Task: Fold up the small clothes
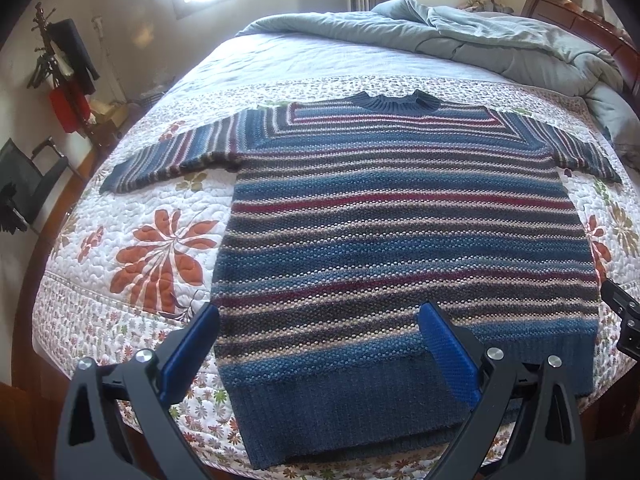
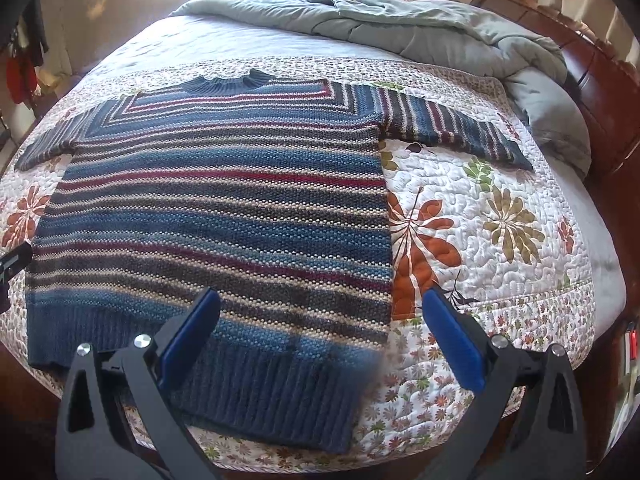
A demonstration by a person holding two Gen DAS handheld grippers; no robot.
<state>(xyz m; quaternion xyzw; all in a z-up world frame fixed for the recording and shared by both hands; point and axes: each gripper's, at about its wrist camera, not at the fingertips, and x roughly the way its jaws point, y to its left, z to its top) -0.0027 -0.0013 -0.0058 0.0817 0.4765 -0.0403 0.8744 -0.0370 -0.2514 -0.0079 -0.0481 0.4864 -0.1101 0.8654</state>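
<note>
both tongs [image 1: 318, 344] [image 2: 322, 338] hover spread above sweater [image 1: 400, 220] hem.

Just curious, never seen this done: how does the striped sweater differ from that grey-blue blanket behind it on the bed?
The sweater lies spread flat, sleeves out; the comforter is bunched in rumpled folds. The sweater has blue, red and cream knit stripes; the comforter is plain pale grey-blue. The sweater sits near the bed's front edge, the comforter at the far end. Both rest on the floral quilt.
</note>
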